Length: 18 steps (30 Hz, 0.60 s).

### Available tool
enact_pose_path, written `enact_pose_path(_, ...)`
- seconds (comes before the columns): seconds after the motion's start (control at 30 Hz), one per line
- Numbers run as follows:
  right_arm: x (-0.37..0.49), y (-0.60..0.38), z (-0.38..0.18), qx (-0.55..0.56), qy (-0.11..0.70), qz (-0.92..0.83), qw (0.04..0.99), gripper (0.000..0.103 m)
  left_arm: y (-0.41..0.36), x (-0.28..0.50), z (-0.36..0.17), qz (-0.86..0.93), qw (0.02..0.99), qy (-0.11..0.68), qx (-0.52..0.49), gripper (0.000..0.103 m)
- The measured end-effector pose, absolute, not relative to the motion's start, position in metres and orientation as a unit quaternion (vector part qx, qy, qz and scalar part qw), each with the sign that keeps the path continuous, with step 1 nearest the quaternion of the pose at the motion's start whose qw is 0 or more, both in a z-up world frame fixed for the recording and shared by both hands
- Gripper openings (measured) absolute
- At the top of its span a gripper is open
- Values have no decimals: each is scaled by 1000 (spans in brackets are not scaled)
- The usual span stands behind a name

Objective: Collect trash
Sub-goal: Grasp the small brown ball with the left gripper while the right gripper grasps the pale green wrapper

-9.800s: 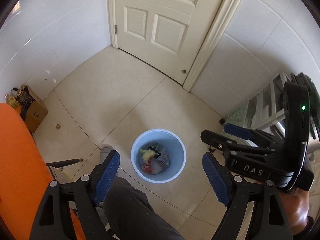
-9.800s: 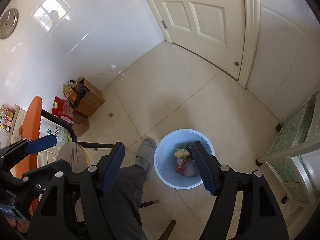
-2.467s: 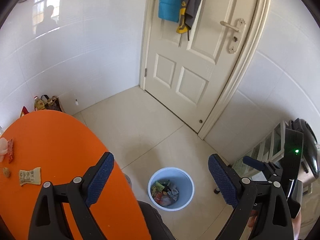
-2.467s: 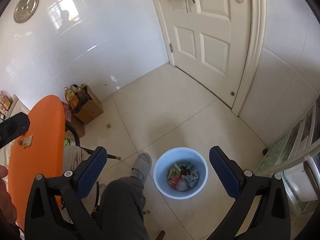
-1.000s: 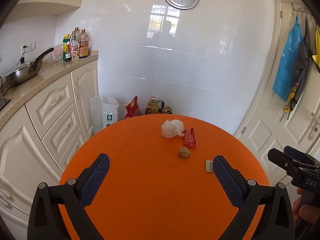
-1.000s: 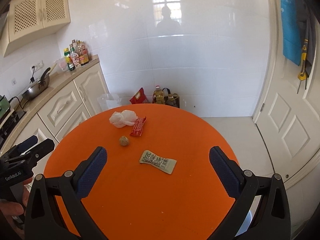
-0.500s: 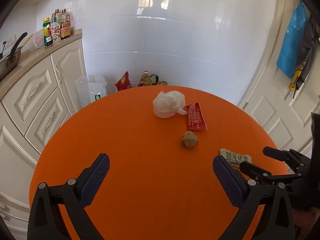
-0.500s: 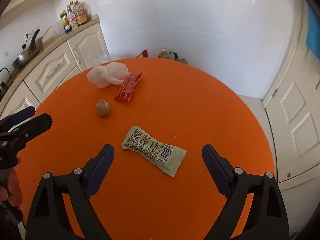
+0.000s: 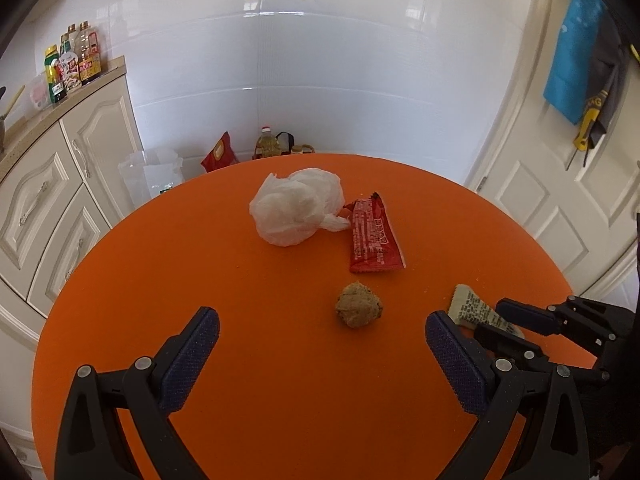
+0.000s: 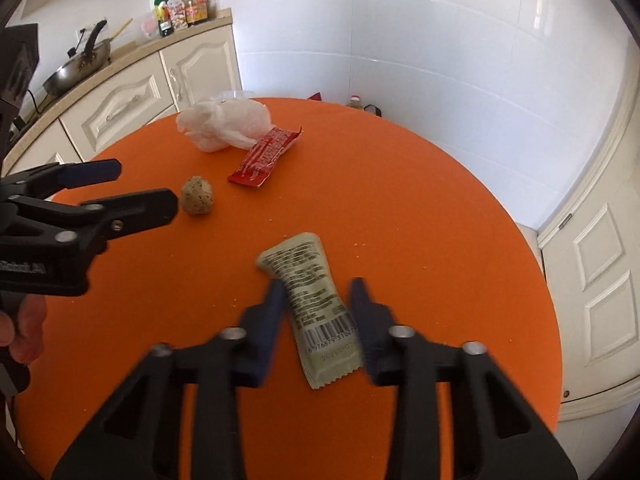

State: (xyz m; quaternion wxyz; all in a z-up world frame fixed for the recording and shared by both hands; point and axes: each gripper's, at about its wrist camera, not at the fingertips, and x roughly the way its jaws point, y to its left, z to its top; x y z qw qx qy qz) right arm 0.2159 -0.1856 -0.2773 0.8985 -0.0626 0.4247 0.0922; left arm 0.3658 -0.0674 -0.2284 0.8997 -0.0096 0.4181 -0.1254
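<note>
Right gripper (image 10: 318, 312) closing around the flat pale-green foil sachet (image 10: 310, 300) on the round orange bench (image 10: 420, 240) (left gripper (image 9: 320, 354) wide, empty); thin wrapper may slip free.

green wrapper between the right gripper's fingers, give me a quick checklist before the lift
1. Green wrapper between the right gripper pads: ok.
2. Grip firm: cannot tell, the jaws are closing, blurred.
3. Wrapper clear of other trash: ok, the crumb ball and red wrapper lie apart.
4. Left gripper out of the way: ok, open, holding nothing, near the crumb ball.
5. Wrapper flat on the orange table: ok.
6. Bin position: cannot tell, not in view.
</note>
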Motion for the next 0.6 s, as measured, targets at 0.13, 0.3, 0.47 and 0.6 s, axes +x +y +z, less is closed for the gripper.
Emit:
enact_pose_path(0.13, 217, -188, -276, -55, 423, 97, 899, 23, -78, 396, -242, -130, 895, 426, 0, 97)
enact_pose_path(0.3, 216, -199, -275, -22, 422, 99, 901, 18, -94, 418, -256, -145, 891, 430, 23, 55)
enact_pose_path(0.47, 212, -202, -271, 2, 422, 100, 901, 17, -95, 421, -261, -145, 894, 425, 13, 24)
enact_pose_path(0.6, 201, -209, -264, 20, 416, 99, 904, 17, -89, 426, -262, -146, 893, 425, -9, 24)
